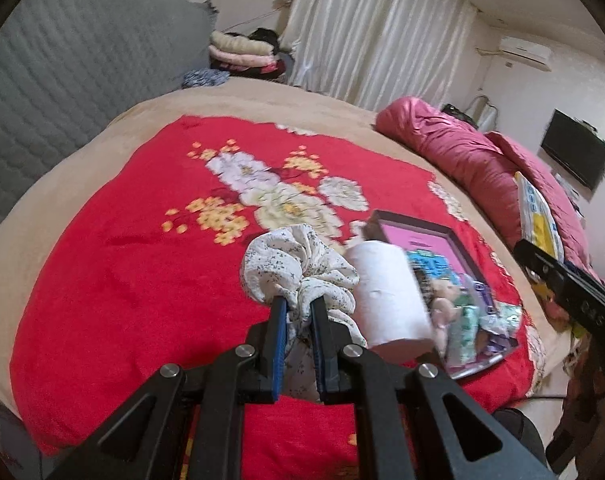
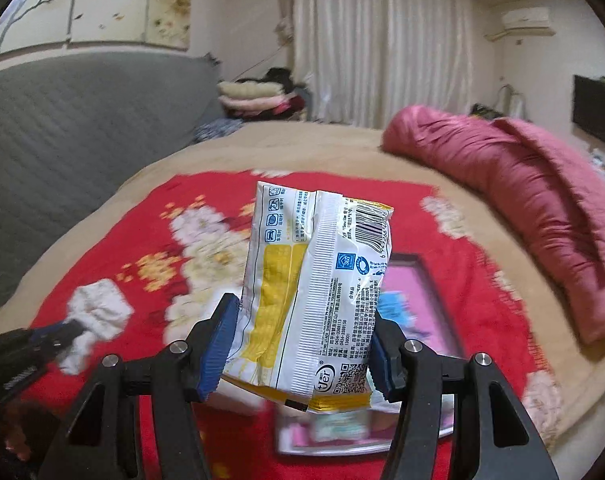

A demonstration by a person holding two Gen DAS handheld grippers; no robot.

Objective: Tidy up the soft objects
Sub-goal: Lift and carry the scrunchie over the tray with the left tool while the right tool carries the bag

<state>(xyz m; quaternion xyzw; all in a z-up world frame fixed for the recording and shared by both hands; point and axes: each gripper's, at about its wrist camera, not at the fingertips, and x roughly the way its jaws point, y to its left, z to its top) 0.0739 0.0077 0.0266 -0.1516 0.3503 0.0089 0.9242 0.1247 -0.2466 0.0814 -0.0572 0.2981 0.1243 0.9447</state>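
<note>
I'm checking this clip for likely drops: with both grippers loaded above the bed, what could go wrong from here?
1. The left gripper pinches only a fold of the floral cloth; its loose end hangs and may snag the toilet paper roll beside it.
2. The right gripper squeezes a slick plastic pack low down; it could slide out or tip.
3. The tray looks crowded, so added items might spill.

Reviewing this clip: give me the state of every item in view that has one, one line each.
left gripper: shut on the floral cloth.
floral cloth: bunched, lifted above the bed.
right gripper: clamped on the packet.
packet: sealed, upright, lifted.
paper roll: lying against the tray.
tray: on the red blanket, holding small items.
pink duvet: rolled at the bed's edge.
curtains: drawn.
</note>
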